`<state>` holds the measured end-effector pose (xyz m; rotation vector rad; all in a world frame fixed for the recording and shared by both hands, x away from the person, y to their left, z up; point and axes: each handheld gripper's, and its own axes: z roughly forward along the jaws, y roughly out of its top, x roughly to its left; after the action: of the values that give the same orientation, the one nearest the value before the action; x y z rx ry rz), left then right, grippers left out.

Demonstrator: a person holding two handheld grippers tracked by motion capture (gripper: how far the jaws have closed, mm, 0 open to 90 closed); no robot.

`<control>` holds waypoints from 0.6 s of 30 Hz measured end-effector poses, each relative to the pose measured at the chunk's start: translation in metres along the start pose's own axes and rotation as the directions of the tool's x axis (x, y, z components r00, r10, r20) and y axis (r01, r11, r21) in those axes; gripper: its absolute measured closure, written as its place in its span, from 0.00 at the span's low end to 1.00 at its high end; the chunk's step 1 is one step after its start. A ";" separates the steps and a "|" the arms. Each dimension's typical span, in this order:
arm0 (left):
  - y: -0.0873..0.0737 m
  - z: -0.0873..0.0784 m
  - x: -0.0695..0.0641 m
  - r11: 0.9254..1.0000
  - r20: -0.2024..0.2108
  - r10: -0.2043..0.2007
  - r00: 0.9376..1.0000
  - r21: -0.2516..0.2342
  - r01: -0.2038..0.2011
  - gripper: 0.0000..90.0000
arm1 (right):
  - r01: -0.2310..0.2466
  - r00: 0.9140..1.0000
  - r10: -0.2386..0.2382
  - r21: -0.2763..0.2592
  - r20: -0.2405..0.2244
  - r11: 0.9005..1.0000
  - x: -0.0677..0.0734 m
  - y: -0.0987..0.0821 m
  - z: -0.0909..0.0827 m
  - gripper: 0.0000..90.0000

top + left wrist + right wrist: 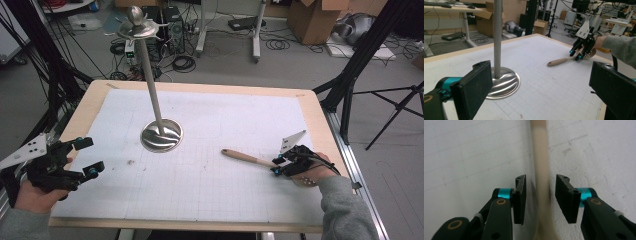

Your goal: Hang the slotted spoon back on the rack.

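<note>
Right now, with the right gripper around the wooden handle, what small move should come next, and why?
Probably close the right gripper the rest of the way. The wooden handle lies on the table between the jaws, with a gap showing on each side, so the pads do not yet seem to press on it. Lifting should wait for a firm grip.

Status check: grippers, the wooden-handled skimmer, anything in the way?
Left gripper open, idle. Right gripper open, straddling wooden handle of skimmer, pads not touching. Metal stand apart, nothing in the way.

Between the jaws the handle (541, 170) is blurred and cut off top and bottom. The right gripper (276, 165) and hand (310, 172) hide most of the spoon's head.
</note>
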<state>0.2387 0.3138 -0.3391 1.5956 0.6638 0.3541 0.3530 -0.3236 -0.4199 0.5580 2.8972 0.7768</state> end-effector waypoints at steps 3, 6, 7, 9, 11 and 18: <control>0.000 -0.001 0.000 1.000 -0.004 -0.005 1.000 -0.005 0.005 0.06 | -0.005 1.000 0.005 -0.002 -0.005 1.000 -0.001 0.000 0.000 0.72; 0.000 -0.002 0.000 1.000 -0.005 -0.003 1.000 -0.002 0.003 0.06 | -0.008 1.000 0.008 -0.004 -0.008 1.000 -0.001 0.000 0.000 0.76; 0.000 -0.002 0.000 1.000 -0.005 -0.003 1.000 -0.002 0.003 0.06 | -0.012 1.000 0.012 -0.003 -0.011 1.000 -0.001 0.000 0.000 0.77; 0.000 -0.003 0.000 1.000 -0.006 -0.002 1.000 -0.003 0.002 0.06 | -0.016 1.000 0.015 -0.007 -0.009 1.000 -0.002 -0.001 0.000 0.79; 0.000 -0.004 0.000 1.000 -0.008 -0.004 1.000 -0.003 0.004 0.06 | -0.022 1.000 0.022 -0.006 -0.008 1.000 -0.002 -0.001 0.000 0.84; 0.000 -0.007 -0.001 1.000 -0.002 -0.013 1.000 -0.012 0.013 0.06 | 0.004 1.000 -0.004 0.003 0.002 1.000 -0.001 0.001 0.000 0.86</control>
<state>0.2340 0.3186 -0.3375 1.5789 0.6724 0.3495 0.3540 -0.3228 -0.4198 0.5524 2.8973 0.7718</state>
